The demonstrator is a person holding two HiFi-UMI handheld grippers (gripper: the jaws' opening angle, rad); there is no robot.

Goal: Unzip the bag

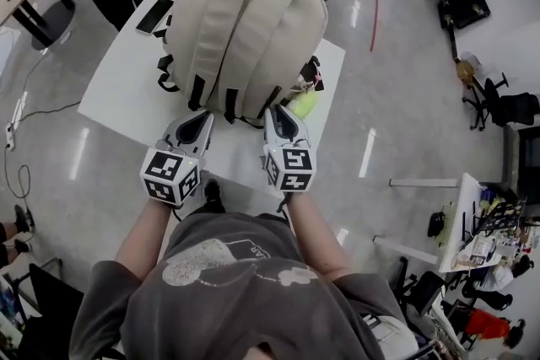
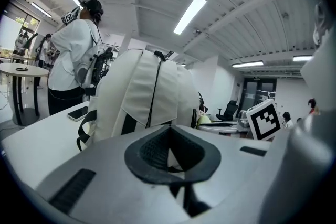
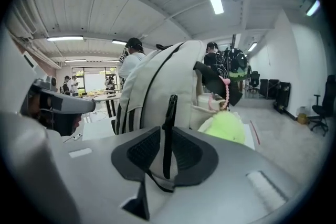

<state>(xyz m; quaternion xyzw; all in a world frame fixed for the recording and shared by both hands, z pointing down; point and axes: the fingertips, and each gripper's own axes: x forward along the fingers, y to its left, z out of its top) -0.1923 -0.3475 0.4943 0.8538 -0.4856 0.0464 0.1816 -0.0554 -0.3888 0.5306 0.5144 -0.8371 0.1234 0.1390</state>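
The bag [image 1: 245,21] lay straps-up on the worktop [image 1: 126,88], its long axis running 6 to 12 o'clock, at 12 o'clock from both your hands. Your right hand-held gripper [image 1: 277,114] was nearer, at the bag's 5 o'clock corner, its jaws apart around a loose black strap [image 3: 168,134]. Your left hand-held gripper [image 1: 199,120] was closed and empty. No zip showed.

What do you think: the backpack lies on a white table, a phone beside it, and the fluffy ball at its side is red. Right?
Not quite. The fluffy ball is yellow-green, not red; the right gripper view shows it. The backpack does lie on a white table with a phone beside it.
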